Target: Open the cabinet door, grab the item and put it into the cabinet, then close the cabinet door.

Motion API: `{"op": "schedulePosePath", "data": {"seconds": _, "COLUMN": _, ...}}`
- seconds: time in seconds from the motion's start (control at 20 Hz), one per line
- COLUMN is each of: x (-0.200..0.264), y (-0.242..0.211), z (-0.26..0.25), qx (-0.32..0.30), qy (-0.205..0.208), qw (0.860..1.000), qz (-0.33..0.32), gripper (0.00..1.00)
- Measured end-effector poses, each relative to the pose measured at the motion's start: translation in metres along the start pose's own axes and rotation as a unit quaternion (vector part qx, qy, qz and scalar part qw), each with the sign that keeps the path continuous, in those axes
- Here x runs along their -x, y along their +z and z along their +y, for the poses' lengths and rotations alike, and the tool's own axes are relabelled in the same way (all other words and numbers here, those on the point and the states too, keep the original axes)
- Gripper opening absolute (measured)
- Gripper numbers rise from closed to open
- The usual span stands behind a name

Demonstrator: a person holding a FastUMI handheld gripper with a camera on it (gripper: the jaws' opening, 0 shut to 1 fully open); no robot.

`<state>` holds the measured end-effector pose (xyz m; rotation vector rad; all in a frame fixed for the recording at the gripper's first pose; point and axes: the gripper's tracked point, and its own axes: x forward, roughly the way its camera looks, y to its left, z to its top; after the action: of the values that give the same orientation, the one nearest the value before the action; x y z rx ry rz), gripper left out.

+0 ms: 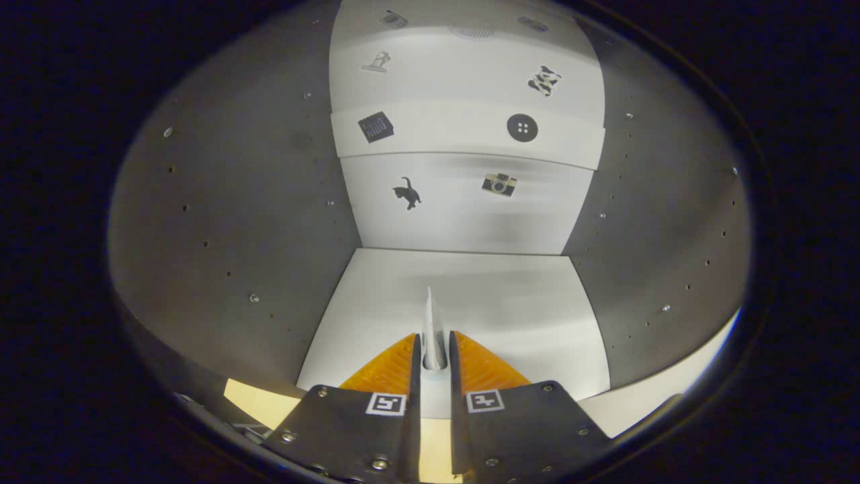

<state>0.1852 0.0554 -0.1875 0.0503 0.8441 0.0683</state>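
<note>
1. The hand-held gripper (435,349) points into the open cabinet (235,202), its two fingers drawn close together with only a narrow slot left between them.
2. A thin, pale, flat item (432,329) stands on edge in that slot, upright, its pointed top rising just above and ahead of the fingertips. Both fingers appear to press on its sides; what kind of item it is cannot be told.
3. The item's lower end sits between the fingers, above the front part of the white cabinet floor (510,302). Whether it touches the floor cannot be told.
4. Ahead of the fingers the cabinet floor runs bare to the back wall (457,222), with nothing standing on it.
5. The back wall is white and carries small stickers: a black cat (407,193) and a camera (499,184) on the lowest stretch.
6. Above them a white shelf edge (463,134) crosses the back, bearing a dark square sticker (375,126) and a round button sticker (522,128). More small stickers sit higher up.
7. Dark side walls with rows of small holes and screws close the cabinet on both sides of the fingers, well apart from them.
8. Under and behind the fingers, the front edge of the cabinet floor meets a pale yellowish surface (259,403).
</note>
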Motion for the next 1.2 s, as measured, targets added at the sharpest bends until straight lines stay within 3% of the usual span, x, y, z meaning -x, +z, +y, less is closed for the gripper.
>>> {"op": "schedulePosePath", "data": {"seconds": 0.35, "x": 0.032, "y": 0.048, "z": 0.005, "qx": -0.043, "qy": 0.035, "qw": 0.991, "qz": -0.123, "gripper": 0.18}}
{"op": "schedulePosePath", "data": {"seconds": 0.65, "x": 0.097, "y": 0.062, "z": -0.017, "qx": -0.022, "qy": 0.007, "qw": 0.976, "qz": -0.215, "gripper": 0.18}}
{"op": "schedulePosePath", "data": {"seconds": 1.05, "x": 0.239, "y": 0.004, "z": -0.027, "qx": 0.029, "qy": -0.033, "qw": 0.956, "qz": -0.291, "gripper": 0.18}}
{"op": "schedulePosePath", "data": {"seconds": 1.2, "x": 0.283, "y": -0.028, "z": -0.035, "qx": 0.025, "qy": -0.041, "qw": 0.956, "qz": -0.288, "gripper": 0.19}}
